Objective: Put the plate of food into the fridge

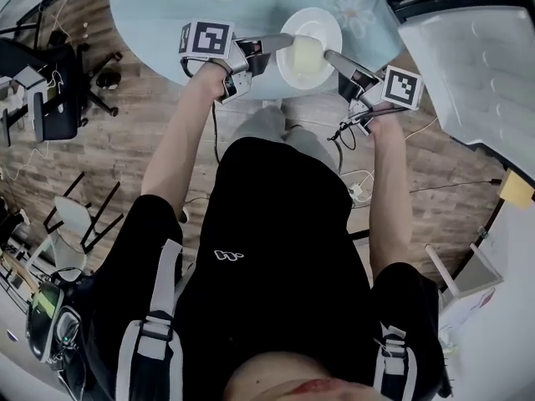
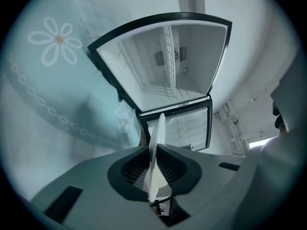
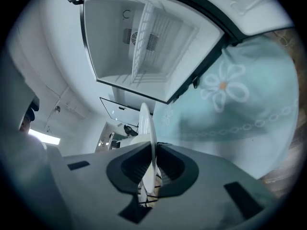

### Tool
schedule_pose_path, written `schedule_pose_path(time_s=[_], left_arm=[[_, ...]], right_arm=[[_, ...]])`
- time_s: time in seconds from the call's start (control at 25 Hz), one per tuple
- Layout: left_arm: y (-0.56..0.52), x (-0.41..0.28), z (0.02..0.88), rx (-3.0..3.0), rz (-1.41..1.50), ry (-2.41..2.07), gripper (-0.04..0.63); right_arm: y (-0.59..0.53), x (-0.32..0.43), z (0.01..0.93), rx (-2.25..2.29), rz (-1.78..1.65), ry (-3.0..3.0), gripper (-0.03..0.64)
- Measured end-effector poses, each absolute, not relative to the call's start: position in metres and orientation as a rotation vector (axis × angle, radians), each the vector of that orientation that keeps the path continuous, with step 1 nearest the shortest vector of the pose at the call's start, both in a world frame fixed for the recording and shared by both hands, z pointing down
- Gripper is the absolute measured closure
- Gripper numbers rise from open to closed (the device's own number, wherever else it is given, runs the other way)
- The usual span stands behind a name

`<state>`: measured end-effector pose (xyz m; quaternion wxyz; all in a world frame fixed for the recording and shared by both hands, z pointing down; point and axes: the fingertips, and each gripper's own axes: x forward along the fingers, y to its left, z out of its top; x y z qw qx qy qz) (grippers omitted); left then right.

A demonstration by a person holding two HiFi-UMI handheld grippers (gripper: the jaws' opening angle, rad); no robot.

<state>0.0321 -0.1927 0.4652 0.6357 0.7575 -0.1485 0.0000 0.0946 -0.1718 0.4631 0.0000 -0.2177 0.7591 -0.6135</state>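
A white plate (image 1: 311, 25) with a pale yellow lump of food (image 1: 306, 55) is held between both grippers over the near edge of the round table with a light blue flowered cloth (image 1: 167, 15). My left gripper (image 1: 284, 42) is shut on the plate's left rim, my right gripper (image 1: 333, 57) on its right rim. In the left gripper view the rim (image 2: 157, 143) runs edge-on between the jaws of the left gripper (image 2: 154, 169). The right gripper view shows the rim (image 3: 147, 128) clamped by the right gripper (image 3: 151, 169). The open white fridge (image 2: 168, 61) (image 3: 144, 47) stands beyond the table.
The fridge's white panel (image 1: 472, 69) fills the upper right of the head view. A black office chair (image 1: 50, 98) stands on the wooden floor at left, a white stool (image 1: 75, 224) below it. Cables (image 1: 359, 182) lie on the floor near the person's right arm.
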Motion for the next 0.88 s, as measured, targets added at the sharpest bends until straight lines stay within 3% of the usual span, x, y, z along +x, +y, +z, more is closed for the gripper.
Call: schedule_pose_path(time_s=[0.88], left_arm=[[-0.35, 0.046, 0.471, 1.672, -0.261, -0.581, 0.538]], right_arm=[[-0.336, 0.125, 0.468, -1.031, -1.719, 2.28, 0.581]])
